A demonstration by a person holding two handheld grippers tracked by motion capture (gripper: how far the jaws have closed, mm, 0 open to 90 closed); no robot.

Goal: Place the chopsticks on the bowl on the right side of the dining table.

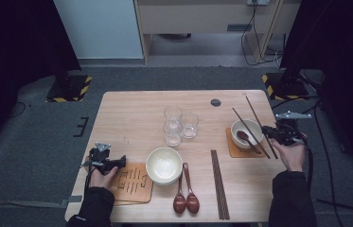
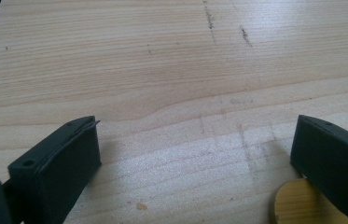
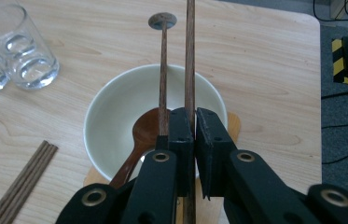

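Observation:
My right gripper [image 1: 266, 132] [image 3: 195, 112] is shut on a dark wooden chopstick [image 1: 254, 111] [image 3: 190, 56] that runs between its jaws and out past a cream bowl [image 1: 246, 131] [image 3: 115, 116]. A second chopstick [image 1: 240, 118] [image 3: 163, 70] lies across the bowl's rim, just beside the jaw. In the bowl rests a brown spoon [image 1: 244, 136] [image 3: 146, 130]. The bowl stands on an orange-brown coaster [image 1: 233, 149] [image 3: 233, 123]. At the table's left front, my left gripper [image 1: 109, 160] [image 2: 195, 149] is open with bare wood between its jaws.
Three clear glasses [image 1: 179, 125] [image 3: 27, 51] stand mid-table. Stacked cream bowls [image 1: 163, 165], two brown spoons [image 1: 186, 198] and a bundle of chopsticks [image 1: 219, 184] [image 3: 22, 182] lie near the front. A wooden mat [image 1: 134, 182] [image 2: 302, 205] lies by the left gripper. The table's right edge is close to the right hand.

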